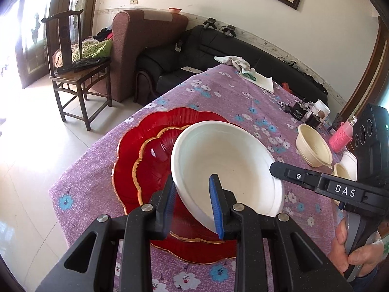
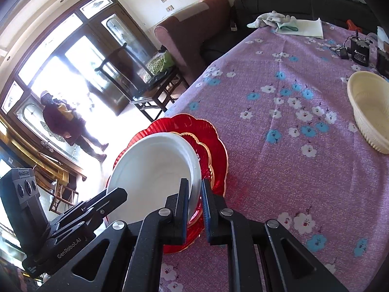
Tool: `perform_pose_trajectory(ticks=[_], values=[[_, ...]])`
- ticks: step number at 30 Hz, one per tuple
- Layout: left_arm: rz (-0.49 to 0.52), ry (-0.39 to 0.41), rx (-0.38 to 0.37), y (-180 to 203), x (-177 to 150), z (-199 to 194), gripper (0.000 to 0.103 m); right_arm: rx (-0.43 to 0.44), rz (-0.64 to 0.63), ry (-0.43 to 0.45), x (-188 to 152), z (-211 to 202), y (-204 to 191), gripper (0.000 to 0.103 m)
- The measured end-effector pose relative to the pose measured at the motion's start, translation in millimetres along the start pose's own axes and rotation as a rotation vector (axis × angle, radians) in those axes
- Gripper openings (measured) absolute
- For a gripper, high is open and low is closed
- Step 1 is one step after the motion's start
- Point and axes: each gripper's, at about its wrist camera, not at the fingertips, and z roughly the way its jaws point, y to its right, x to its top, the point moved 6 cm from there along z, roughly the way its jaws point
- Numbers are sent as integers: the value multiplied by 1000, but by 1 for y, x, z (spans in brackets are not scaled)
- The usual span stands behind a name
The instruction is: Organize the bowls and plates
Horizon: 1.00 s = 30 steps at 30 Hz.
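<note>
1. Left tongs (image 1: 194, 196) stand narrowly parted, astride the white bowl's (image 1: 226, 160) near rim.
2. Right tongs (image 2: 195, 196) pinch its opposite rim.
3. The bowl hangs tilted over the stacked red plates (image 1: 136, 155) on the tabletop (image 1: 243, 102).

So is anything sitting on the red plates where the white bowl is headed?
Nothing visible does. The white bowl is held tilted over the smaller red plate, which lies on the larger red plate. What shows of both plates is bare; the part under the bowl is hidden. The cream bowl stands well off to the side.
</note>
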Motion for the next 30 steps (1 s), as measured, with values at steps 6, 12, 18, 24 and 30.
perform_pose_trajectory(ticks=[6,12,18,24,30], values=[[-40,-19,16,-18,-1,10,25,-8,-29,-5,0,13,-10,13],[-58,-27,25,-25,-1,16,25,-10,-46,-14,-5,24,-14,14],[-67,-30,23,-27,-3,18,25,6,-48,-15,-6,24,-16,15],[-73,-21,35,-30,-2,14,28,21,-44,-12,-6,17,-16,15],[-67,3,47,-27,2,2,32,39,-38,19,-3,-5,-18,15]])
